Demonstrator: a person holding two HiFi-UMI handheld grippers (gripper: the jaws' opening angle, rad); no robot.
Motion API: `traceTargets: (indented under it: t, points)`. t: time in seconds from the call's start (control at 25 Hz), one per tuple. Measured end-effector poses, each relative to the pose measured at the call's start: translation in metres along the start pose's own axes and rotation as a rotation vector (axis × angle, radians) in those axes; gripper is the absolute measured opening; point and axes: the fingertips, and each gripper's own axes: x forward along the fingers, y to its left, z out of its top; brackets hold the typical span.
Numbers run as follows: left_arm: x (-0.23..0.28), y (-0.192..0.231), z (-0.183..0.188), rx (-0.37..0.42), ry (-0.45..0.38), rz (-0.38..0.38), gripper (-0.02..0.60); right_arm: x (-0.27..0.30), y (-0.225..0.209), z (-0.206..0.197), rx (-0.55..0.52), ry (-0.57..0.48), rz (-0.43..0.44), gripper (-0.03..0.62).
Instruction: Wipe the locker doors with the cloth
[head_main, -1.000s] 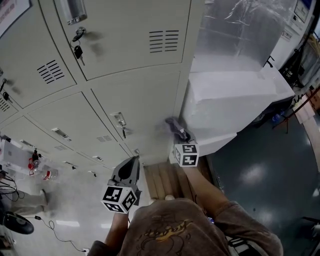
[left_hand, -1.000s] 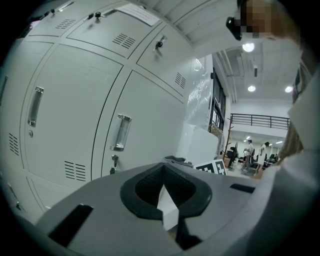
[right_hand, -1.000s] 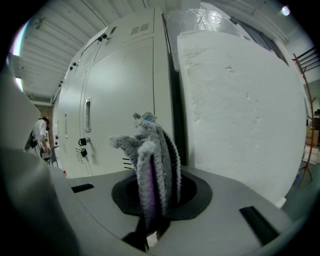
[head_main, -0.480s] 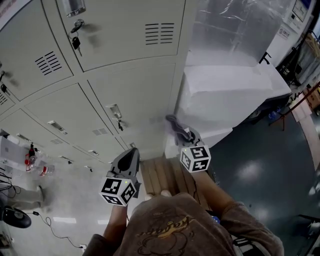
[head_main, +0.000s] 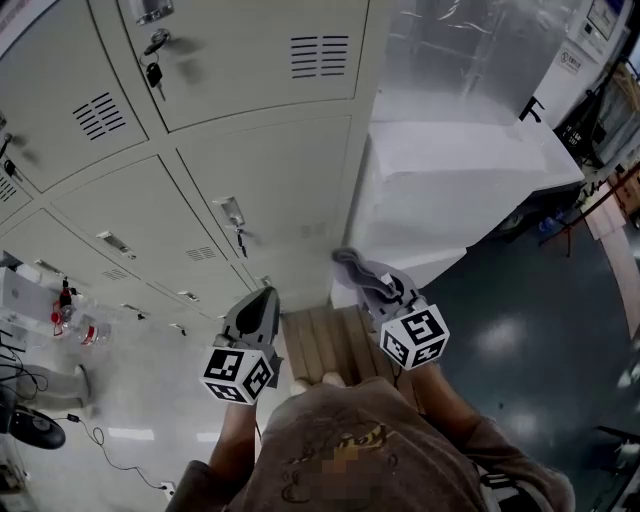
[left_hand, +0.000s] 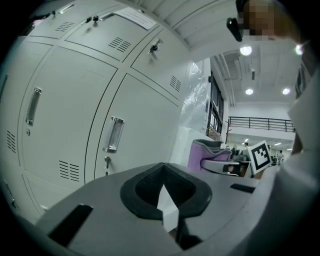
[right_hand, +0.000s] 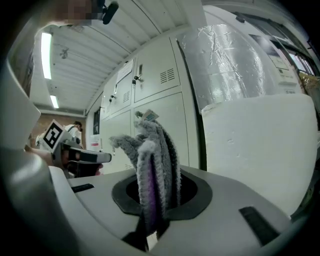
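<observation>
A bank of pale grey locker doors (head_main: 270, 180) fills the left and top of the head view, with handles and keys in the locks. A grey and purple fluffy cloth (head_main: 350, 265) sticks up from my right gripper (head_main: 372, 283), which is shut on it, just off the lower right corner of the lockers. In the right gripper view the cloth (right_hand: 152, 165) stands upright between the jaws, with the locker doors (right_hand: 167, 125) behind it. My left gripper (head_main: 262, 300) is shut with nothing held and points at a lower door (left_hand: 140, 130) without touching it.
White foam blocks (head_main: 460, 180) stand right of the lockers, with a plastic-wrapped bulk (head_main: 470, 50) above them. A wooden pallet (head_main: 330, 345) lies at my feet. Bottles (head_main: 85, 330) and cables lie on the floor at far left.
My right gripper has drawn back from the locker's lower corner, down and to the right, with the cloth still in it. The left gripper has hardly moved.
</observation>
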Motion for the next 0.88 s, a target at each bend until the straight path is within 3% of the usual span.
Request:
traceTargets:
  t: [0.36,0.48,0.88]
  points:
    - [-0.006,0.002,-0.006,0.006,-0.010,0.029,0.000,-0.012,0.023,-0.013,0.027,-0.019,0.068,0.052]
    - [-0.005,-0.001,-0.013,0.038,-0.005,0.031,0.000,-0.011,0.025,-0.021,0.018,-0.022,0.078,0.052]
    - [-0.009,0.002,-0.025,0.025,-0.013,0.053,0.000,-0.009,0.020,-0.052,0.071,0.011,0.086,0.052]
